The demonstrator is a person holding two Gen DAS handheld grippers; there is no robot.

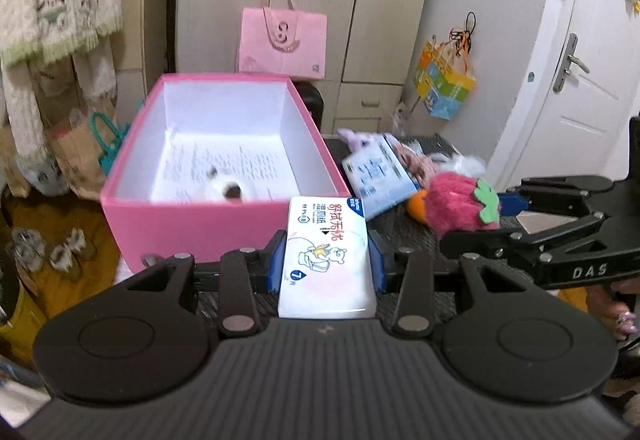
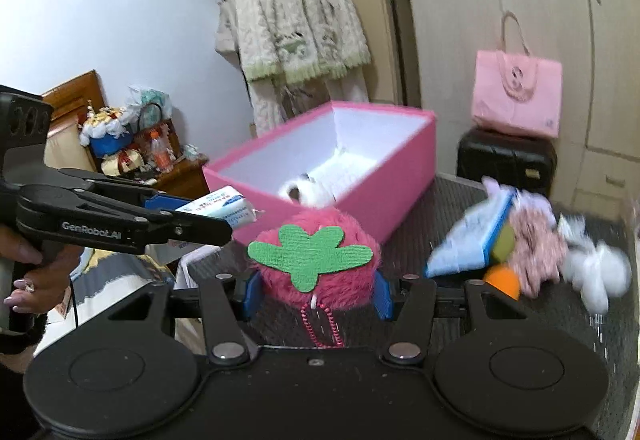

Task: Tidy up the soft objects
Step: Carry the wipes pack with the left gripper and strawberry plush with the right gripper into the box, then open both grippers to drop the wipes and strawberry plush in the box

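My left gripper (image 1: 327,260) is shut on a white tissue pack (image 1: 327,256) printed with a cartoon bear, held just in front of the pink box (image 1: 192,224). The same pack (image 2: 224,206) shows in the right wrist view beside the pink box (image 2: 404,196). My right gripper (image 2: 316,294) is shut on a pink plush strawberry (image 2: 320,260) with a green felt leaf; that strawberry (image 1: 456,208) appears right of the box in the left wrist view. A small white and brown plush (image 1: 226,192) lies inside the box.
A pile of soft things lies on the dark table (image 2: 532,340): a blue tissue pack (image 2: 468,240), a pink knitted toy (image 2: 536,248) and a white plush (image 2: 596,272). A black suitcase (image 2: 508,160) carries a pink bag (image 2: 516,100). A cardigan (image 2: 296,20) hangs behind.
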